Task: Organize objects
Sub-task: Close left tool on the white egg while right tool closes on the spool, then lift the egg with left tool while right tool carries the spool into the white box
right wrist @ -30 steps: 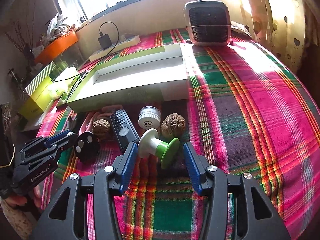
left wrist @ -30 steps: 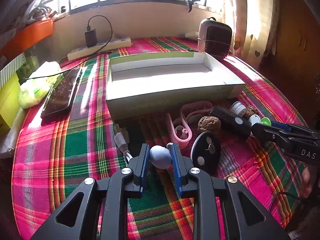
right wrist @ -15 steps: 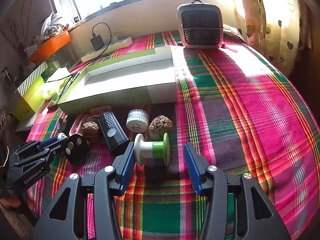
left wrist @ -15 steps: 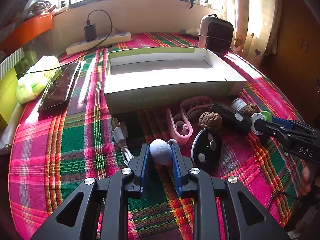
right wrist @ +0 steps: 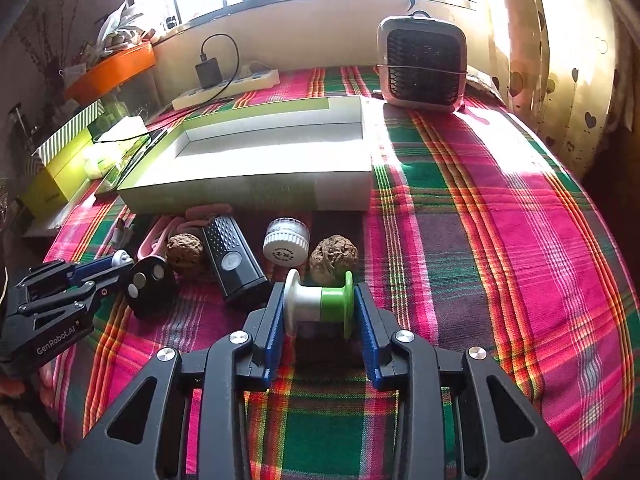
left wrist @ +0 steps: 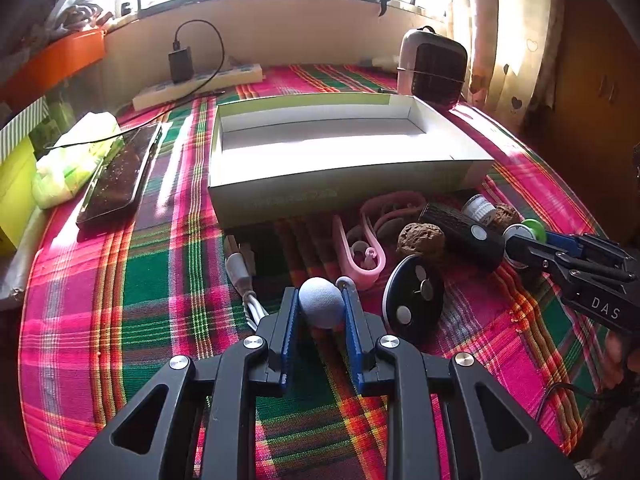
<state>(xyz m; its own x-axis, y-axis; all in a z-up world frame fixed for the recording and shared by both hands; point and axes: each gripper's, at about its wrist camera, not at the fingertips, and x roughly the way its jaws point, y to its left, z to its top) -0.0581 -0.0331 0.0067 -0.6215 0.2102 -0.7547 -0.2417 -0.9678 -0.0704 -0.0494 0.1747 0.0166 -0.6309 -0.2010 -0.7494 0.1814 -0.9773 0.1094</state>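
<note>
The right tool has just been closing, and now its two blue pads touch both ends of the white and green spool, which lay tilted between wide jaws a second ago. The spool now lies flat across, white end at the left pad, green end at the right pad.

The left tool is partly closed on a small pale blue ball, with a pad pressed on each side.

Writing: the right tool's side shows "DAS" in the left view, with the rest cut off. The left tool's side reads "GenRobot.AI" in the right view. The little white jar has marks on its lid, too small to read. The front of the big open box has faint print, too blurry to read.

Just past the right tool sit a brown bumpy nut, the jar and a black torch. To its left lie another nut and a round black thing with silver dots. A pink strap lies just beyond the left tool, partly hidden behind the nut. The box sits farther ahead on the checked cloth. A fingertip shows at the picture's left edge, mostly cut off.
</note>
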